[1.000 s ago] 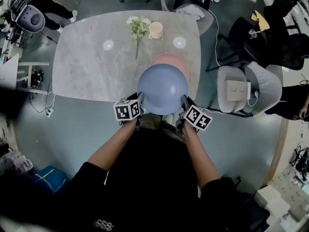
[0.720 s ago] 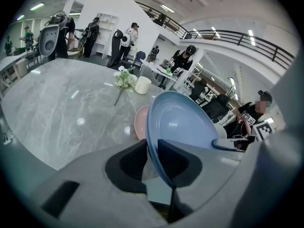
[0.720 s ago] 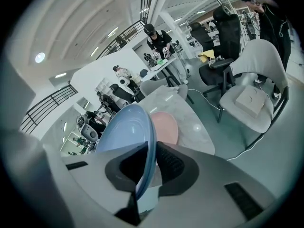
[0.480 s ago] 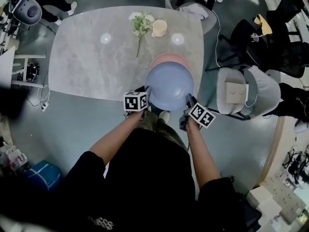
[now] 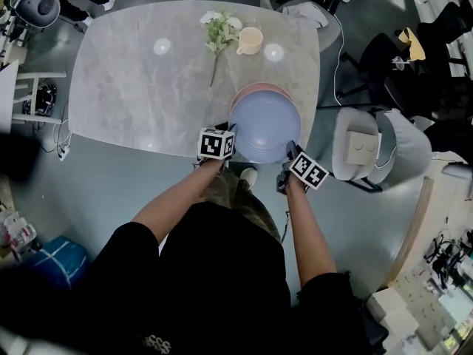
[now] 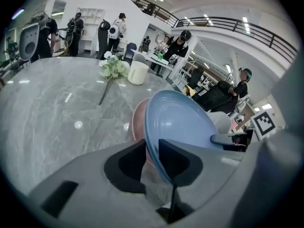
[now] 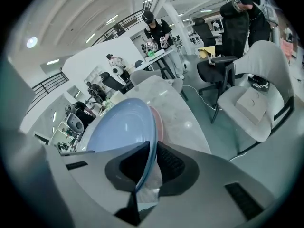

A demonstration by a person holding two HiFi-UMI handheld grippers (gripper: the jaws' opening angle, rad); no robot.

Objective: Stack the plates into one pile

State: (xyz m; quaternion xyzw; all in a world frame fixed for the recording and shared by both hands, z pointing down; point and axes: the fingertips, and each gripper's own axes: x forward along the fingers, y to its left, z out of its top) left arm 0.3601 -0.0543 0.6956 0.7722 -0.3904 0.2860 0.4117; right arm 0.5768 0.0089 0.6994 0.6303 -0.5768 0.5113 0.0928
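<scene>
A blue plate (image 5: 264, 128) hangs low over a pink plate (image 5: 255, 88), which lies on the marble table (image 5: 140, 95) near its front edge. Only the pink plate's far rim shows. My left gripper (image 5: 232, 133) is at the blue plate's left rim. Its jaws have just been opening, and the rim (image 6: 151, 141) still runs between them with a gap beside it. My right gripper (image 5: 290, 151) is shut on the plate's right rim (image 7: 151, 151). In the left gripper view the pink plate (image 6: 137, 122) shows behind the blue plate (image 6: 183, 122).
A bunch of white flowers (image 5: 219, 29) and a cream mug (image 5: 250, 41) stand at the table's far side. A grey chair (image 5: 373, 148) with a box on its seat is to the right of the table. More chairs stand beyond.
Both grippers have carried the blue plate forward and down. It now covers nearly all of the pink plate.
</scene>
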